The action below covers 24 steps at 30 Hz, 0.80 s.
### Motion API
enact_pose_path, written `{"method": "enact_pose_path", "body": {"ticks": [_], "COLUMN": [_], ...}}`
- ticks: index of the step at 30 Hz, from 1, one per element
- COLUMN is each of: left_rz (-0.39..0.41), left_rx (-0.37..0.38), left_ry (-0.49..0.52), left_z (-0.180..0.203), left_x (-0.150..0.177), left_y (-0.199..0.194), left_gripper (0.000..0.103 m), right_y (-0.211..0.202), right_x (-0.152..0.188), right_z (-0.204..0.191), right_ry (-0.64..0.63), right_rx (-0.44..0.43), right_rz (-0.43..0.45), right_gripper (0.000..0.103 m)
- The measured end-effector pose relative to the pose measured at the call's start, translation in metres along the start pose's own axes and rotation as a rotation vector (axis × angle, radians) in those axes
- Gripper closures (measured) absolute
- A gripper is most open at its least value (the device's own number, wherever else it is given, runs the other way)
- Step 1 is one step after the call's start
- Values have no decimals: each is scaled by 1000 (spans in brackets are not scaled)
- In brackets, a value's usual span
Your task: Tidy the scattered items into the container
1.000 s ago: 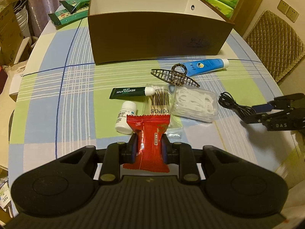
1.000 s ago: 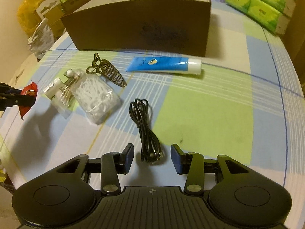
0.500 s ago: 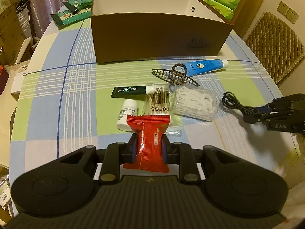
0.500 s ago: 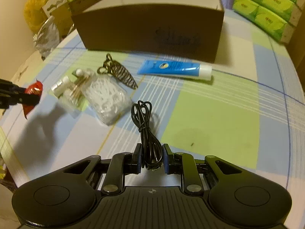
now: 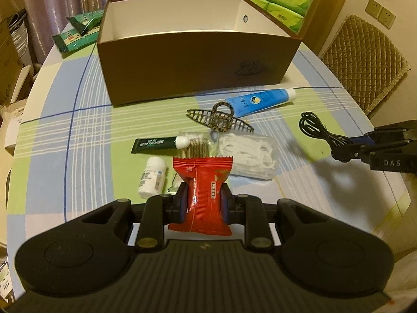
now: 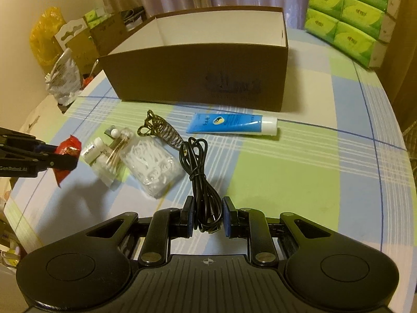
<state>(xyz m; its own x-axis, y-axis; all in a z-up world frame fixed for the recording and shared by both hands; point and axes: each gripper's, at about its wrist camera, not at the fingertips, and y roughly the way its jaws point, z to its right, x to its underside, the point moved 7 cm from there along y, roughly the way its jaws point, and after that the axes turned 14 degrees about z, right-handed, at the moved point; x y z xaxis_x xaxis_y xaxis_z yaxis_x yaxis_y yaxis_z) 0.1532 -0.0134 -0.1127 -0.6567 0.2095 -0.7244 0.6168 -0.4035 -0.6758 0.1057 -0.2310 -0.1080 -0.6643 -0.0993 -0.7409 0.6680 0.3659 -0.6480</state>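
Both wrist views low, facing box (image 5: pixel 198 60)

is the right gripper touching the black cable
Touching: in the right wrist view the right gripper has both pads pressed against the bundled black cable, with no gap showing.

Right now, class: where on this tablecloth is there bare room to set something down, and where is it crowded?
Free: the wide patch right of the blue tube and black cable, and the strip left of the green tube and white bottle. Crowded: the cluster in front of the brown box, around the hair clip.
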Motion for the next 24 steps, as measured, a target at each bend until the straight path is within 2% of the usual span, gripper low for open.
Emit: {"method": "enact_pose_path", "body": {"ticks": [11,24], "left_rz": [35,105], "left_rx": [23,36], "left_ry": [23,45], "left_z": [8,0], "left_x": [-21,-63], "left_y": [5,14], "left_gripper": [82,82], "right_y": [1,11], "right_x": [-21,-74], "right_z": [-4,-17], "right_ry": [19,37], "right_rx": [-28,-96], "right_rz": [34,119], "right_gripper": [85,85]}}
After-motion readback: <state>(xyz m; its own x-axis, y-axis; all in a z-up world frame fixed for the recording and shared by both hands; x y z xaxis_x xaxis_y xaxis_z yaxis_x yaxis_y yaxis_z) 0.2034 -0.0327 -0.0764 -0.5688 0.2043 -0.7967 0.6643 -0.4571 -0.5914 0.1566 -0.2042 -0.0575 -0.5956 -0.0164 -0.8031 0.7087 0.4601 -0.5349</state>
